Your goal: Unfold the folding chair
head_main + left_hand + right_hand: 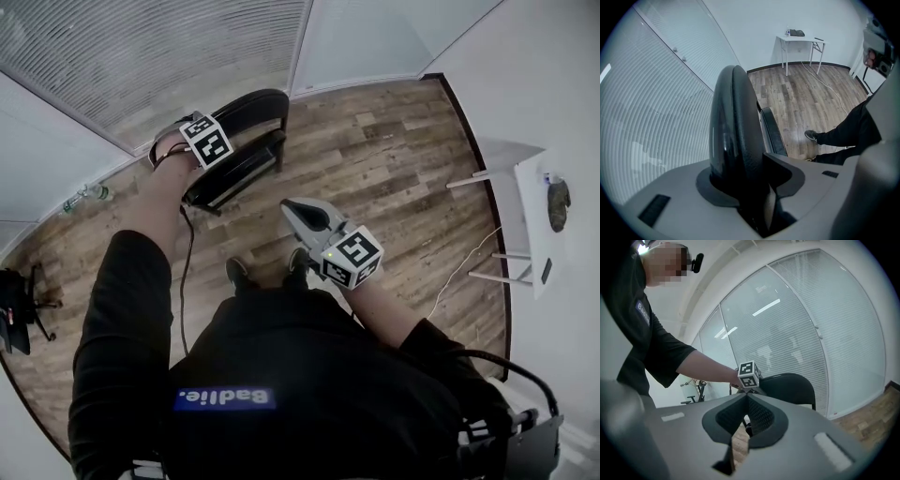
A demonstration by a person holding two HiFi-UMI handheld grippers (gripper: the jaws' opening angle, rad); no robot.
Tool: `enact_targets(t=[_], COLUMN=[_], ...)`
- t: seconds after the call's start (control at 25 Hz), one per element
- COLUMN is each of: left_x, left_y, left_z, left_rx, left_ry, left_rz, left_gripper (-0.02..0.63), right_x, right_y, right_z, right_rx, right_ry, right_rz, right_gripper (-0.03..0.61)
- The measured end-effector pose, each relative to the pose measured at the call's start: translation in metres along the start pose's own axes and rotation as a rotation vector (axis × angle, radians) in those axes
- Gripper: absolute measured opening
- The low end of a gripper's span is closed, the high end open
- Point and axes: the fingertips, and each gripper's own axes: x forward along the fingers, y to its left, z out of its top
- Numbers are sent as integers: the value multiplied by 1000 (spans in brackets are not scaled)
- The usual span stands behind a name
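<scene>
1. Head view: chair (pixel 239 164) stands on the wood floor (pixel 394 159), ahead of the person's shoes (pixel 237 272) and near the blinds (pixel 159 56).
2. Left gripper (pixel 740 166) points steeply down. Its jaws are clamped on the top edge of the backrest (pixel 731 117), one jaw on each face of the black panel.
3. Left gripper view: seat (pixel 772 133) lies close beside the backrest, nearly edge-on. The chair looks folded or nearly so.
4. Right gripper (pixel 746 394) has its jaws together with nothing between them. It hangs in the air between the chair and the person's body, apart from the chair and pointing toward it.
5. White worktop (pixel 530 216) stands by the right wall, well apart from the chair. A dark object lies on it, too small to identify.
</scene>
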Motion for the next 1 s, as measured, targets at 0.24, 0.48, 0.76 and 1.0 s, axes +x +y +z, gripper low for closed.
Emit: enact_targets(t=[0.24,0.48,0.76,1.0], left_x=[-1,2,0,8], left_y=[-2,-4,-10,-3], left_z=[2,5,5,4], left_rx=[3,2,-1,-4], left_ry=[0,3,3,1], left_rz=[4,2,0,-4], left_gripper=[161,162,161,161], right_x=[26,58,97,140], right_y=[-24,-67,-95,-115], right_z=[-44,-113,-160,-192], right_rx=[156,383,467,539], right_ry=[63,148,205,243], right_rz=[15,-17,-52,-60], right_gripper=[5,23,44,77])
